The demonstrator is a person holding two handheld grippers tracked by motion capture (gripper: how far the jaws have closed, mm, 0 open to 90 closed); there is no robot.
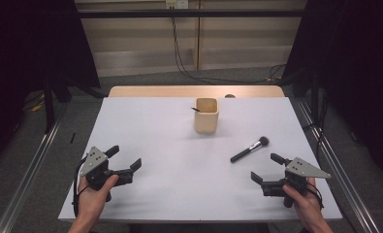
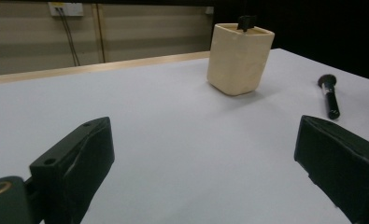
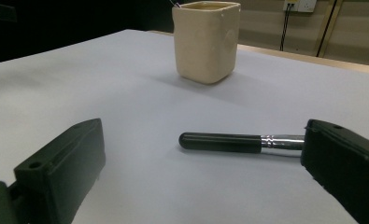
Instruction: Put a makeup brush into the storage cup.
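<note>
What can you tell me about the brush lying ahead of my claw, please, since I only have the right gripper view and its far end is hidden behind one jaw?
Observer: In the high view, the brush ends in a dark round bristle head pointing away from the person, toward the table's right edge.
Operator: Thank you. Is there anything inside the cream cup?
Observer: Yes, the left gripper view shows a small dark piece sticking up above the rim of the cream cup.
Operator: And where is the other claw?
Observer: The left claw is open, at the near left of the white table, well apart from the brush. Your right claw is open too.
</note>
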